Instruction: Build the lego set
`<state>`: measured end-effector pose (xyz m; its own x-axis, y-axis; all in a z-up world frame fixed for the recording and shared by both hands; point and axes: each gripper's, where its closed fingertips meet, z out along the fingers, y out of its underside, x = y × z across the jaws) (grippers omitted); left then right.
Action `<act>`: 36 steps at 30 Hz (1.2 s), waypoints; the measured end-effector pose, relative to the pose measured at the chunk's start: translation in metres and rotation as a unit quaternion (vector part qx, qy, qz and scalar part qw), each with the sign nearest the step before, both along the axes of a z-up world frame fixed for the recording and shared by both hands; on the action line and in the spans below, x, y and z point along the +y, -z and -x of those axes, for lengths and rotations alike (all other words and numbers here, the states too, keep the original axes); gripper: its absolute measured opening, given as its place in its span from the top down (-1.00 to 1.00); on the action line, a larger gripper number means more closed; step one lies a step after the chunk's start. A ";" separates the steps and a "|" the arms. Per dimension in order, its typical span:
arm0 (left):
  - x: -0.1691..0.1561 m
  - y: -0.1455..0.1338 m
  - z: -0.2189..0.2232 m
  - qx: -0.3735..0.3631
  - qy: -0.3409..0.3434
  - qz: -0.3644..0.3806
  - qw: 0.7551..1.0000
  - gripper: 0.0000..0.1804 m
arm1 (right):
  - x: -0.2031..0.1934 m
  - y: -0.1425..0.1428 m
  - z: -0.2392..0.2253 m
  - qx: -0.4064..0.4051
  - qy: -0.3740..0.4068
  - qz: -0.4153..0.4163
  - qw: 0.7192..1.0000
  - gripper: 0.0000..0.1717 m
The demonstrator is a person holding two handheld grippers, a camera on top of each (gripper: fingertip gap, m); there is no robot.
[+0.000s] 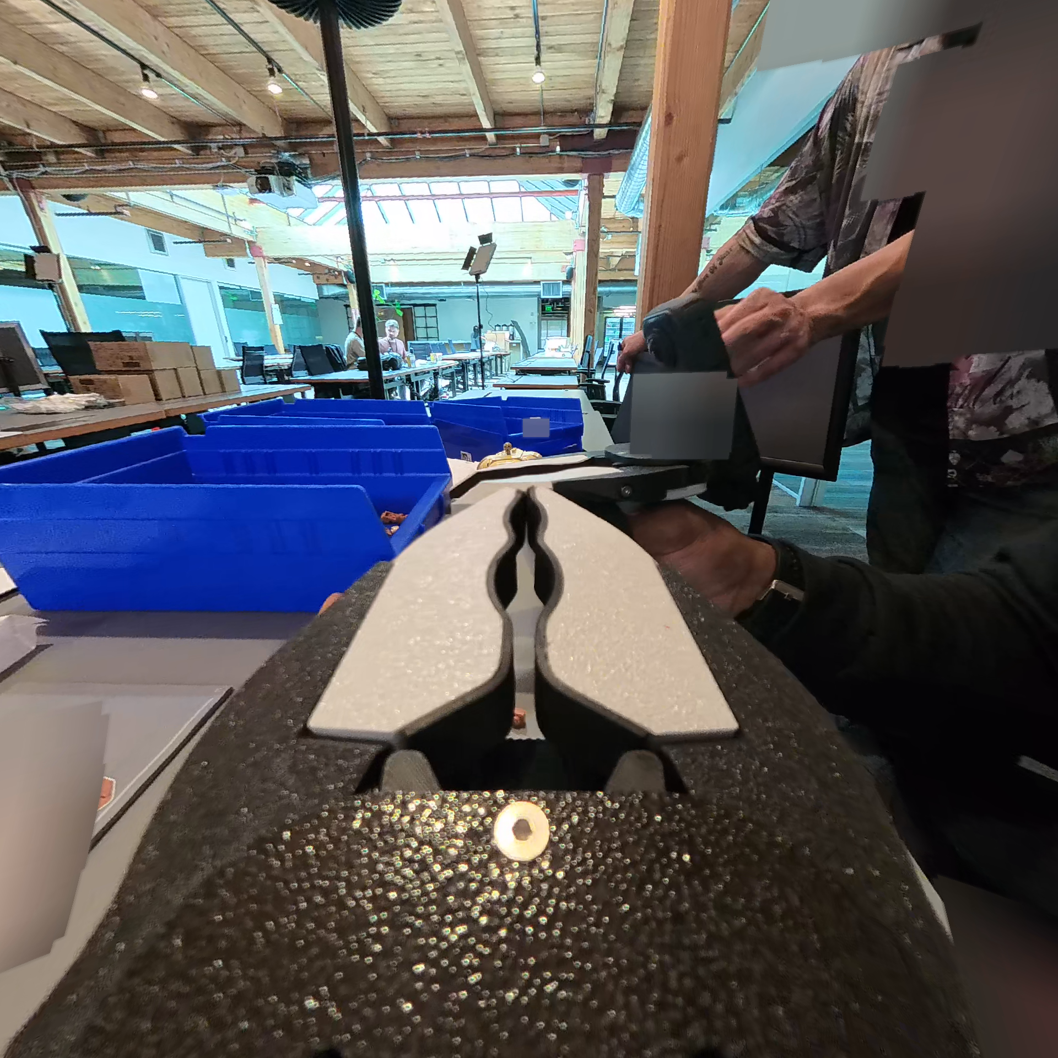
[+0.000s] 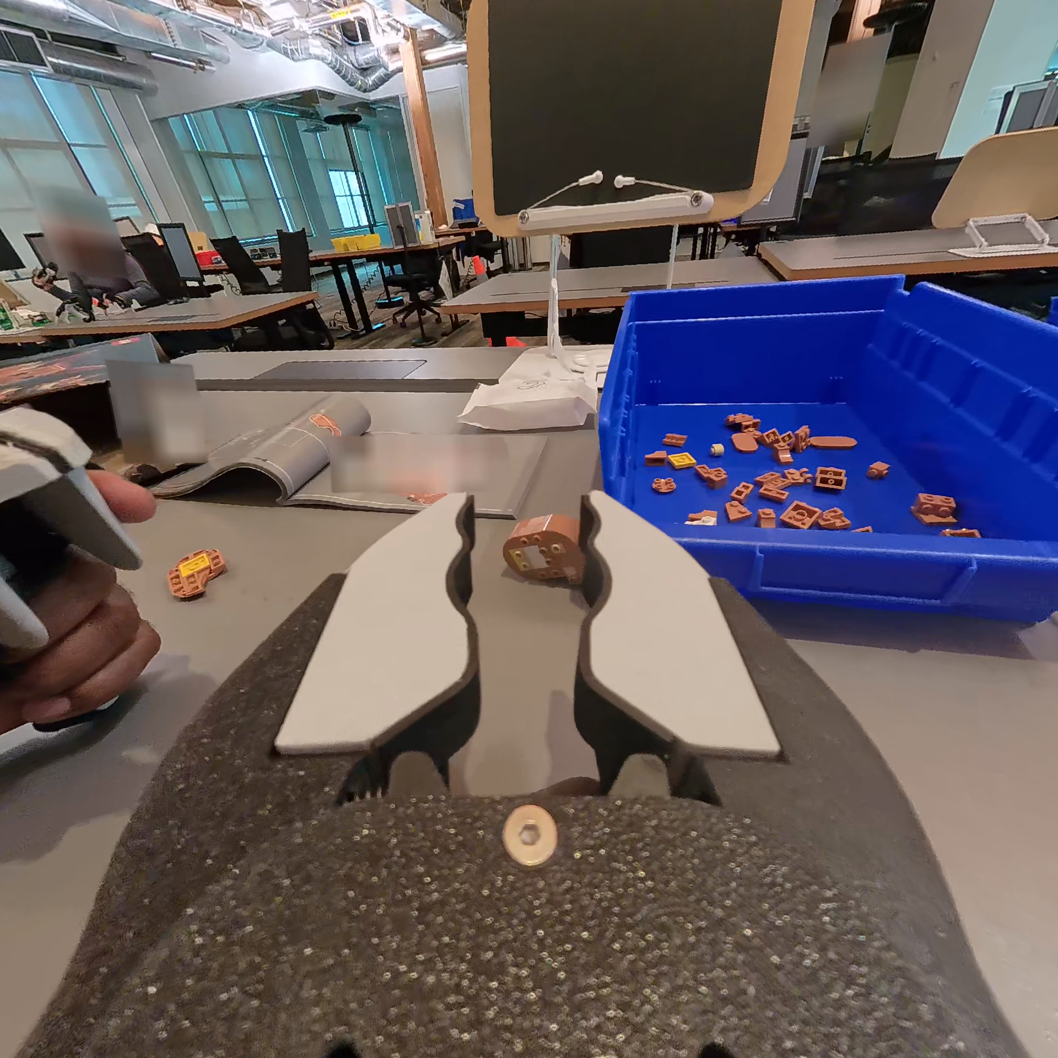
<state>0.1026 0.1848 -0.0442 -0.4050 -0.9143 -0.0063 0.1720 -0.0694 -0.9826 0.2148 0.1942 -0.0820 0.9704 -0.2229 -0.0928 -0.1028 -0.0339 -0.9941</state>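
Left gripper point(image 1: 525, 497) pressed together at the tips, nothing caught between the 2 pads, raised above the grey table point(image 1: 143, 647) beside a blue bin point(image 1: 189, 549) with a few brown bricks at its near corner. Just beyond those tips, the other gripper seen side-on, held in a hand point(image 1: 704, 555), with a small gold-coloured piece point(image 1: 508, 455) behind it. Farther right, another person's hands on a dark monitor point(image 1: 801, 412). Right gripper point(image 2: 526, 526) spread wide, low over the table point(image 2: 916, 715); between its fingers a rounded brown brick assembly point(image 2: 543, 548), tilted up on edge on the table, close against the right finger point(image 2: 595, 549), a clear gap to the left finger point(image 2: 458, 538), so not pinched. Left of it, a flat brown-and-yellow brick piece point(image 2: 196, 571) lying on the table near a hand point(image 2: 74, 647) around the other gripper's handle. Behind, an open instruction booklet point(image 2: 275, 458) and a white paper bag point(image 2: 526, 401). To the right, a blue bin point(image 2: 859, 567) with many loose brown bricks point(image 2: 801, 481) scattered over its floor.
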 end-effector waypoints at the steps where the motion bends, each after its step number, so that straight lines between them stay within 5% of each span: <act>1: -0.001 0.001 0.000 0.002 0.002 -0.002 1.000 1.00 | 0.000 0.000 0.000 0.000 0.000 0.001 1.000 0.58; 3: -0.001 0.001 -0.001 0.003 -0.001 -0.003 1.000 1.00 | 0.000 0.000 0.001 -0.002 -0.001 0.000 1.000 0.58; 8: 0.006 0.001 -0.003 0.003 -0.019 0.010 1.000 0.85 | -0.003 -0.004 0.000 -0.008 0.004 -0.013 1.000 1.00; 16: 0.003 0.003 -0.003 0.007 -0.011 0.002 1.000 0.98 | -0.001 -0.002 0.000 -0.004 0.001 -0.007 1.000 0.71; 20: 0.007 0.003 -0.004 0.007 -0.021 0.010 1.000 0.87 | -0.003 -0.004 -0.002 -0.007 0.008 -0.014 1.000 1.00; 28: 0.005 0.003 -0.003 0.006 -0.015 0.004 1.000 1.00 | -0.002 -0.003 -0.002 -0.001 0.007 -0.010 1.000 0.75; 32: 0.008 0.002 -0.004 0.002 -0.027 0.009 1.000 0.87 | -0.004 -0.006 -0.002 -0.007 0.007 -0.020 1.000 1.00; 36: 0.010 0.002 -0.004 0.003 -0.030 0.013 0.999 0.87 | -0.004 -0.005 -0.001 -0.006 0.005 -0.019 1.000 1.00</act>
<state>0.1070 0.1949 -0.0463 -0.3500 -0.9365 0.0211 0.1698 -0.0856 -0.9818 0.2160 0.1905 -0.0768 0.9693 -0.2290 -0.0892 -0.0906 0.0047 -0.9959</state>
